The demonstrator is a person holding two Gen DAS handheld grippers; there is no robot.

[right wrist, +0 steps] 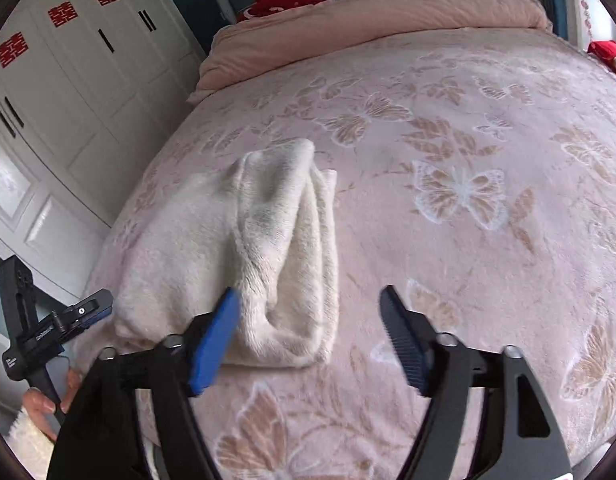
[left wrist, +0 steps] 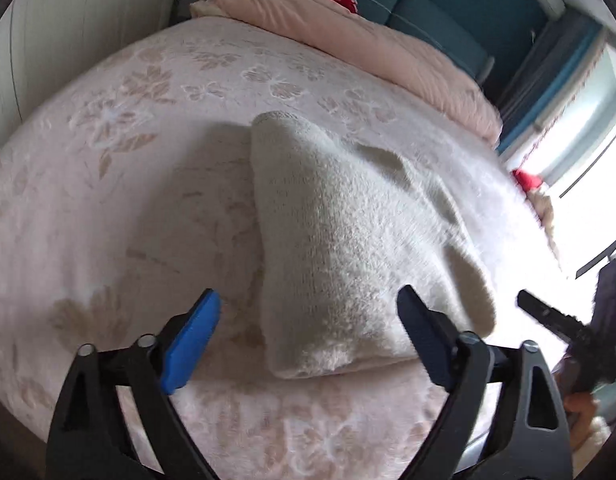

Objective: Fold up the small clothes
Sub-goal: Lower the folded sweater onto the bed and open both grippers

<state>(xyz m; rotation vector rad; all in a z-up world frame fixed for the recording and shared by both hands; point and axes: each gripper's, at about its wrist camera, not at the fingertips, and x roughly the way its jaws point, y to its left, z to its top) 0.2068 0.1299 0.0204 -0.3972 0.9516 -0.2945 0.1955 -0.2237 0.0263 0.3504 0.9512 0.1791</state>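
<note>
The cream fleece garment (left wrist: 347,240) lies near the front edge of the bed (left wrist: 128,200), already doubled over into a thick bundle, so the folding looks mostly done; a loose flap on its right side may want one more tuck. The left gripper (left wrist: 308,336) and right gripper (right wrist: 311,336) both hover spread wide, holding nothing. A pink duvet (left wrist: 347,40) sits well behind, a white wardrobe (right wrist: 68,100) stands aside; nothing blocks the garment
</note>
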